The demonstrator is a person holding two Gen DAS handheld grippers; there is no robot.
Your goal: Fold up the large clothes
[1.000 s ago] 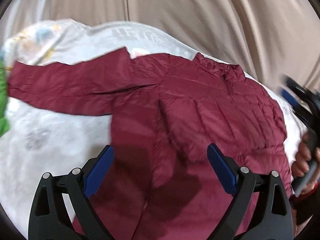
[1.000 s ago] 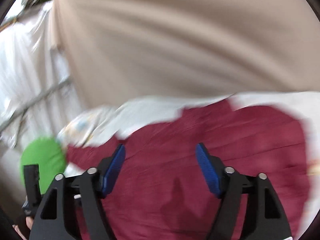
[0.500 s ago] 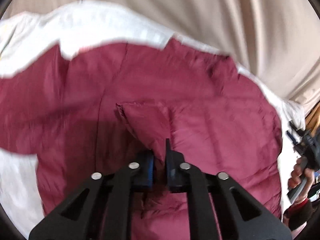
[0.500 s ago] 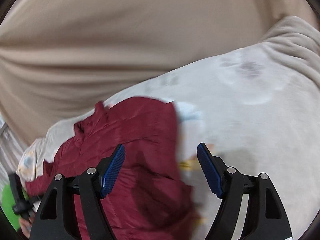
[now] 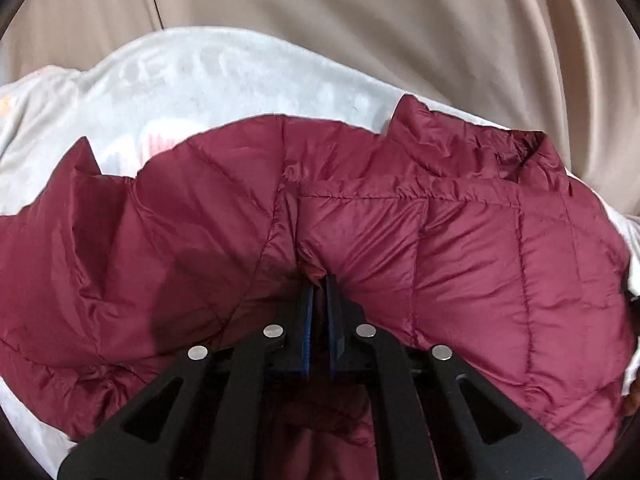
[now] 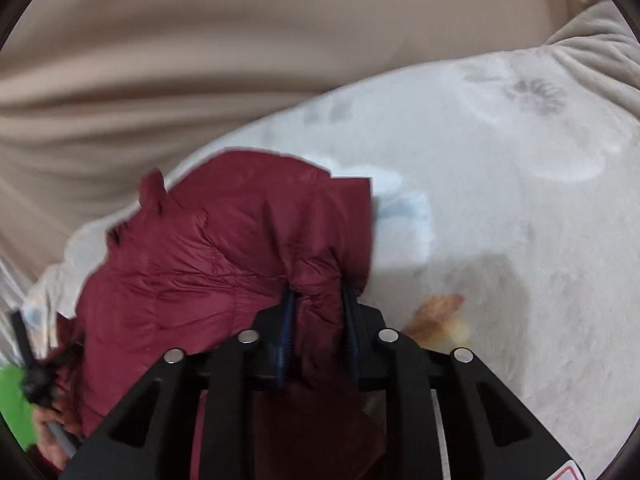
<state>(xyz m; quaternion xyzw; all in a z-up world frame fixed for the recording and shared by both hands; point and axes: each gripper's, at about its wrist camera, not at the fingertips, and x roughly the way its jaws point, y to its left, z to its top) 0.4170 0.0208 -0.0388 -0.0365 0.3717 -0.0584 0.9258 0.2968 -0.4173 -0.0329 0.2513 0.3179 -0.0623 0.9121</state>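
A maroon quilted puffer jacket (image 5: 480,264) lies on a white printed blanket (image 5: 224,84), collar at the upper right. My left gripper (image 5: 319,280) is shut on a pinched fold of the jacket near the seam between sleeve and body. In the right wrist view the jacket (image 6: 208,264) lies at the left on the blanket (image 6: 500,168). My right gripper (image 6: 318,296) is shut on a bunched thick fold of the jacket's right edge; its blue pads press either side of the fabric.
A beige curtain (image 5: 360,20) hangs behind the bed, also in the right wrist view (image 6: 200,60). A green object (image 6: 12,404) sits at the far left edge beside the other gripper and hand (image 6: 40,384). An orange print (image 6: 438,316) marks the blanket.
My left gripper stays shut on the jacket and has shifted, so the view now shows the collar. My right gripper, open half a second ago, has closed on the jacket's edge.
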